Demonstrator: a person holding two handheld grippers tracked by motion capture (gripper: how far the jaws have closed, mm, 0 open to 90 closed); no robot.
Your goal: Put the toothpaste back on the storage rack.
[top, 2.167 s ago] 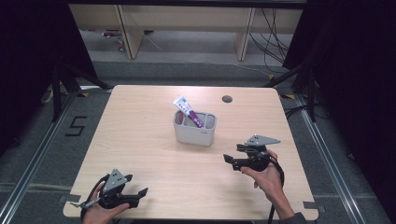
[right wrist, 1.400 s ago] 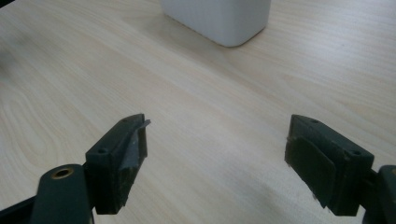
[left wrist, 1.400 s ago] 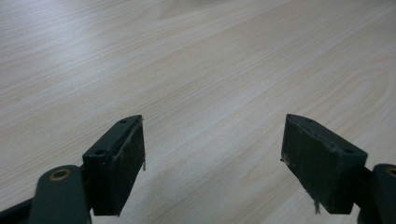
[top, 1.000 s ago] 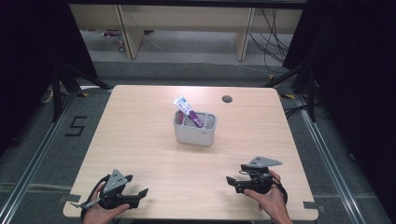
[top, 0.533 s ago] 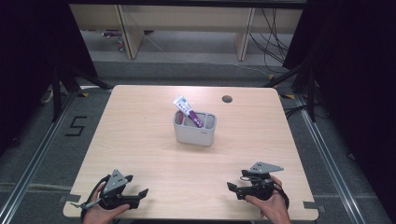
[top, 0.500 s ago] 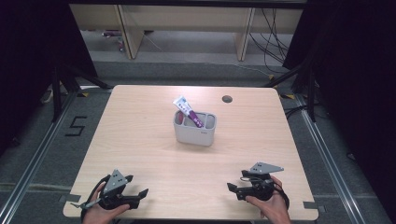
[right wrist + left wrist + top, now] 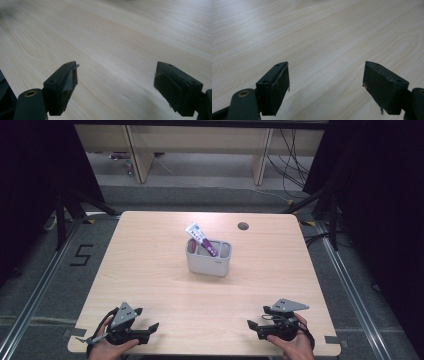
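Resting low at the near edge of the worktop (image 7: 150, 270), the left gripper (image 7: 145, 334) sits in a hand (image 7: 107, 347) at the near left corner, and the right gripper (image 7: 256, 329) sits in the other hand (image 7: 292, 345) at the near right corner. The two are well apart, with bare wood between them.

In the left gripper view the jaws stand wide open with nothing between them; pale wood grain runs under and ahead of the pads (image 7: 274, 87). In the right gripper view the jaws are likewise spread wide and hold nothing, and the wood lies just beneath the pads (image 7: 62, 87). A dark strip past the worktop's edge shows at the lower left of that view.

Well ahead of both pairs of jaws, near the middle of the worktop, stands a grey holder (image 7: 208, 262). A tube (image 7: 201, 238) with a white end and purple body leans in it, its white end sticking up and out over the holder's far left rim. The holder lies ahead and to the right of the left jaws, ahead and to the left of the right jaws. Farther off, beyond the holder, a round hole (image 7: 243, 226) sits in the worktop near its far edge.
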